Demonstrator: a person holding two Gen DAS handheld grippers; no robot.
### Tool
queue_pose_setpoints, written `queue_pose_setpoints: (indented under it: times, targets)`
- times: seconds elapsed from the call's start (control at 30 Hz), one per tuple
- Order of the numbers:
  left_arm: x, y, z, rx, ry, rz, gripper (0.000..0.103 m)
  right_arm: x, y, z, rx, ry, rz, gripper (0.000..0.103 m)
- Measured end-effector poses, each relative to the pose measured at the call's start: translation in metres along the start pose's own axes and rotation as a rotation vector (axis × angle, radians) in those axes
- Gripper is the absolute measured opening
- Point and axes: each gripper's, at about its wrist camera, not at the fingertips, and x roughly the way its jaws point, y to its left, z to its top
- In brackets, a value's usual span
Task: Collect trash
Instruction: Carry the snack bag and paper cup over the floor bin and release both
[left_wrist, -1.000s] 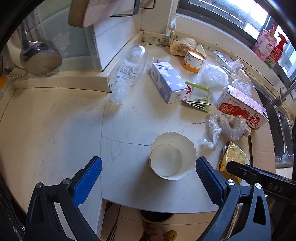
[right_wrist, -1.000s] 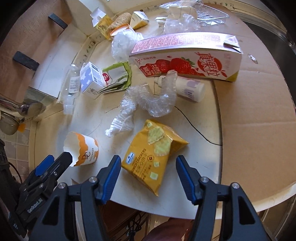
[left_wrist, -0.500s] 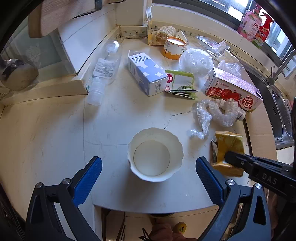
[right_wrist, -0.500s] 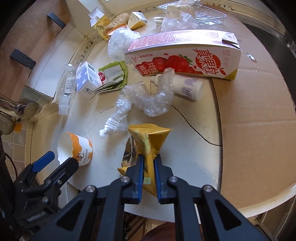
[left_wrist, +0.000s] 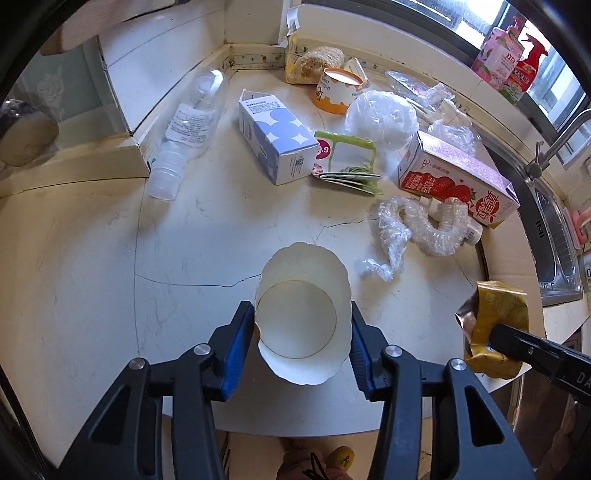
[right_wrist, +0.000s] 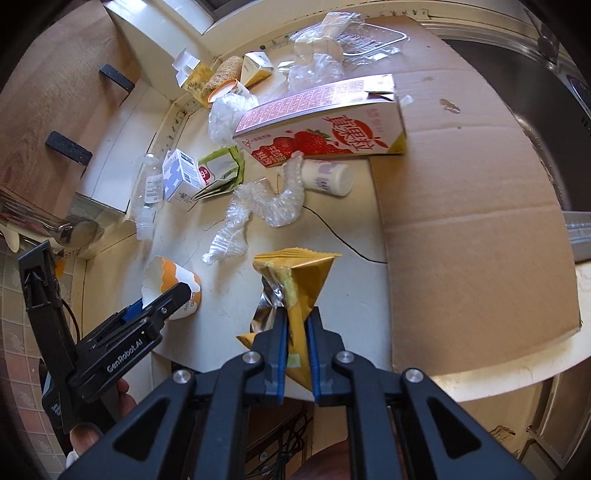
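A white paper cup (left_wrist: 303, 280) with an orange scalloped band (right_wrist: 173, 280) stands near the counter's front edge. My left gripper (left_wrist: 301, 328) is closing around it; both blue pads (left_wrist: 240, 332) press its sides and the rim is squeezed oval. A yellow snack bag (right_wrist: 306, 273) is pinched in my right gripper (right_wrist: 295, 332), which is shut on its lower end and holds it off the counter. In the left wrist view the same bag (left_wrist: 495, 310) hangs at the right edge.
Other litter lies behind: crumpled plastic wrap (left_wrist: 417, 225), a strawberry milk carton (left_wrist: 454, 173), a blue-and-white carton (left_wrist: 277, 144), a clear bottle (left_wrist: 184, 125), a second orange cup (left_wrist: 336, 92). A cardboard sheet (right_wrist: 461, 221) covers the counter's right side beside the sink (left_wrist: 554, 236).
My left gripper sank around the cup and its jaws came in onto the cup's sides. My right gripper shut on the snack bag and lifted it to the right.
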Motion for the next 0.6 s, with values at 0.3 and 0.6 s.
queue_pose_setpoints:
  times: [0.3,0.6]
  targets:
    - [-0.031,-0.015,-0.017,-0.004,-0.040,0.006,0.045,-0.024,-0.007,-0.023,-0.012,-0.015,0.043,0.010]
    - [-0.085,-0.073,-0.070,0.066,-0.075,-0.009,0.045,-0.067,-0.025,-0.070,-0.050,-0.027,0.104,0.010]
